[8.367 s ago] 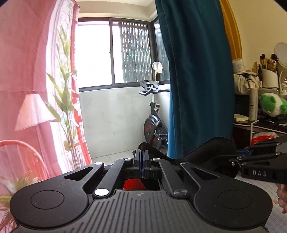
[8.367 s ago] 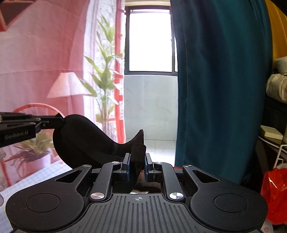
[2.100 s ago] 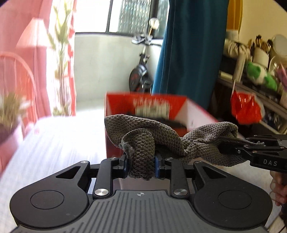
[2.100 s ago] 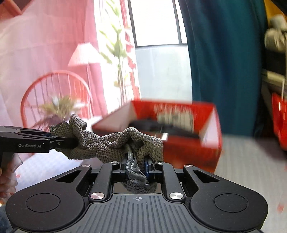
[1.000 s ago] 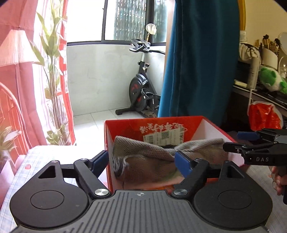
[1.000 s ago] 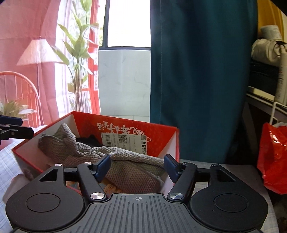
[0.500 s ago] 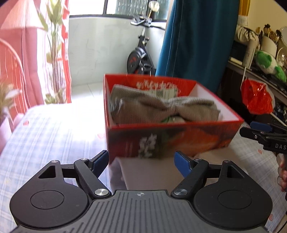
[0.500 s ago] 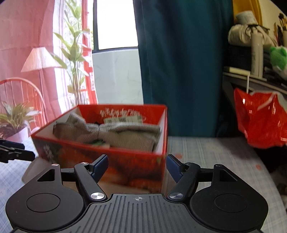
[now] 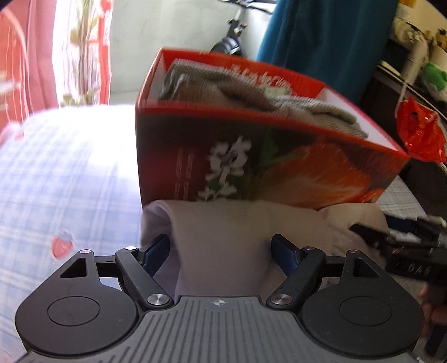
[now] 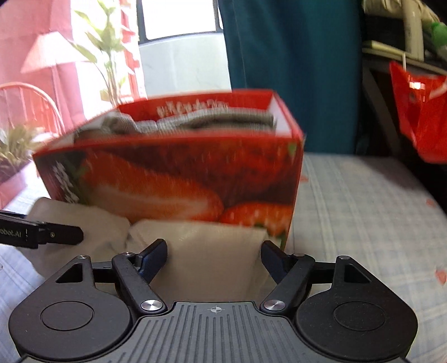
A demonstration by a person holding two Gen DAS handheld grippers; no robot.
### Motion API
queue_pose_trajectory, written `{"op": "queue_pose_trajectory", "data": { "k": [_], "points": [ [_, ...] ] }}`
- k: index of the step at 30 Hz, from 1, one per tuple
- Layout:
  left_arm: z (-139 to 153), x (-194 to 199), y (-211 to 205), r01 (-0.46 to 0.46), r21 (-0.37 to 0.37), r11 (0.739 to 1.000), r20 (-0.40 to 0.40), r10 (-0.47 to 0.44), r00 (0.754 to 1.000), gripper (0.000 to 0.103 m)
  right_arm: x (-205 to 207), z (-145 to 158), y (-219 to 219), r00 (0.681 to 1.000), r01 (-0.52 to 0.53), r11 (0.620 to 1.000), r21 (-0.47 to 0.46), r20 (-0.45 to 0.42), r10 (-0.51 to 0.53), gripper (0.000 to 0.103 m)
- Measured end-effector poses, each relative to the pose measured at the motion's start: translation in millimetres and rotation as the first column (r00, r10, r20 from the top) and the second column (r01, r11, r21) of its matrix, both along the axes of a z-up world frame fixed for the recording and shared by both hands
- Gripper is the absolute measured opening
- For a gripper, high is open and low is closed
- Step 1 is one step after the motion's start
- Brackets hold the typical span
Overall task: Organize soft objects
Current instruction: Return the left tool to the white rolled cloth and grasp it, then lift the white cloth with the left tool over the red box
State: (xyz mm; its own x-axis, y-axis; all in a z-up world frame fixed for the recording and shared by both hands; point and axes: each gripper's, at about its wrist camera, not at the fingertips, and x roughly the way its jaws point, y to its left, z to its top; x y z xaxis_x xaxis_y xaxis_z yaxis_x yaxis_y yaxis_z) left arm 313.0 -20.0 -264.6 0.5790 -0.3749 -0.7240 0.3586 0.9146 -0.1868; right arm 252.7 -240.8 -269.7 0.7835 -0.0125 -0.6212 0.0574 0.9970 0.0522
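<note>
beige cloth point(image 9: 223, 223) touching red box point(image 9: 251, 156) edge

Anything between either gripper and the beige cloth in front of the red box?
Nothing visible. The beige cloth lies on the checked sheet against the red box, and the left gripper and right gripper both stand open directly over it, cloth showing between their fingers.

Bright window point(image 10: 178, 16), teal curtain point(image 10: 287, 75), perhaps a red chair point(image 10: 30, 103)
</note>
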Motion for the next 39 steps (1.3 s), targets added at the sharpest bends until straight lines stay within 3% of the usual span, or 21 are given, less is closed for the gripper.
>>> {"op": "queue_pose_trajectory", "data": {
  "k": [3,8,13,15,28,39],
  "points": [
    [-11,4,2,-0.013,-0.036,0.999,-0.042,0.011,0.999,0.082,-1,-12,3,1.0,0.004,1.0,0.005,0.0,-0.004,0.069],
    [-18,1,-5,0.03,0.01,0.999,-0.017,-0.03,0.999,0.074,-2,-22,2,1.0,-0.026,0.999,0.035,-0.004,0.026,0.064],
    [-19,-6,-12,0.079,0.015,0.997,-0.011,-0.079,0.997,0.043,-10,-28,-1,0.999,-0.033,0.996,0.081,0.008,0.033,0.054],
    [-20,-10,-15,0.093,0.013,0.996,-0.013,-0.093,0.996,0.038,-17,-30,2,0.999,-0.04,0.997,0.072,0.018,0.038,0.05],
    [-20,-59,0,0.084,-0.004,0.996,-0.02,-0.084,0.996,0.036,-46,-28,8,0.993,-0.115,0.991,0.073,0.007,0.115,0.048],
    [-22,-83,0,0.086,0.01,0.996,-0.026,-0.085,0.996,0.037,-72,-22,12,0.993,-0.108,0.991,0.082,-0.032,0.111,0.048]
  ]
}}
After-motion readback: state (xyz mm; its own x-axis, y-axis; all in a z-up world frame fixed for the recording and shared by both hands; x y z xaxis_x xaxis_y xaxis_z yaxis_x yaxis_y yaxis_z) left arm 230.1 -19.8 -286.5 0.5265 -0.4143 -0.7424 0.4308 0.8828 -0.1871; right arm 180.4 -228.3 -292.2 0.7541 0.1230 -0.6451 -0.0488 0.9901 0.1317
